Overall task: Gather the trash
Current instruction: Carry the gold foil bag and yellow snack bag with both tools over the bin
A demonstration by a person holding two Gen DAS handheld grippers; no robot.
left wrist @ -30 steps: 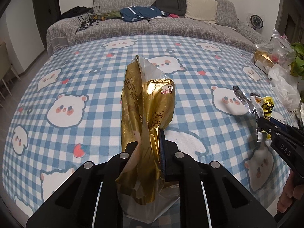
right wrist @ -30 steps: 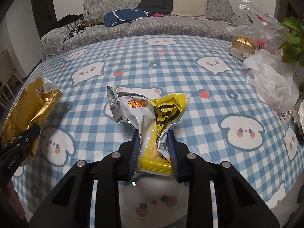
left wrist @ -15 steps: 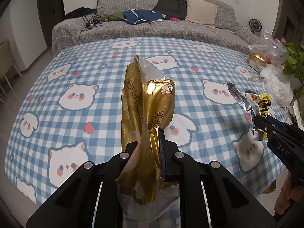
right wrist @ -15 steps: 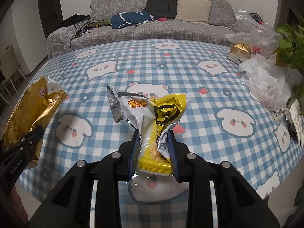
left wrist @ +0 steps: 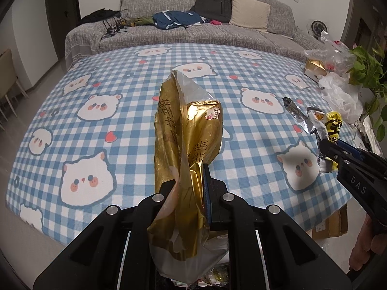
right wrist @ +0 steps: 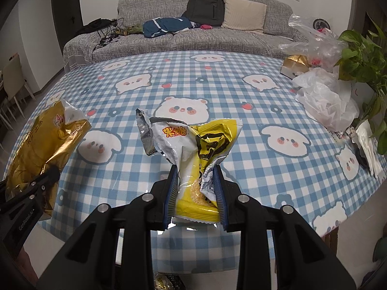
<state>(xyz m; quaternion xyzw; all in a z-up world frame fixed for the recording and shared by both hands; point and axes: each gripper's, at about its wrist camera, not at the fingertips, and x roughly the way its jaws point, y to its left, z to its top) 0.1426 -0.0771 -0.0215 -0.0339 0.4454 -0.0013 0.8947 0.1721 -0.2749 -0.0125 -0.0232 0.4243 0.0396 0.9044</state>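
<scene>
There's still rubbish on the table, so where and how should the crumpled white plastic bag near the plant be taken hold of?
Grip the white plastic bag at a raised fold on its top, coming from above. It lies slumped and crumpled on the table, so upstanding creases give the tongs something thin to pinch.

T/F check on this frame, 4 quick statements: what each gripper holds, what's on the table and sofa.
1. The left gripper is shut on the gold wrapper. True.
2. The right gripper is empty. False: its fingers clamp the yellow and white snack wrapper.
3. A black backpack sits on the sofa. True.
4. The white plastic bag lies at the table's left edge. False: it lies at the right edge, beside the plant.
</scene>
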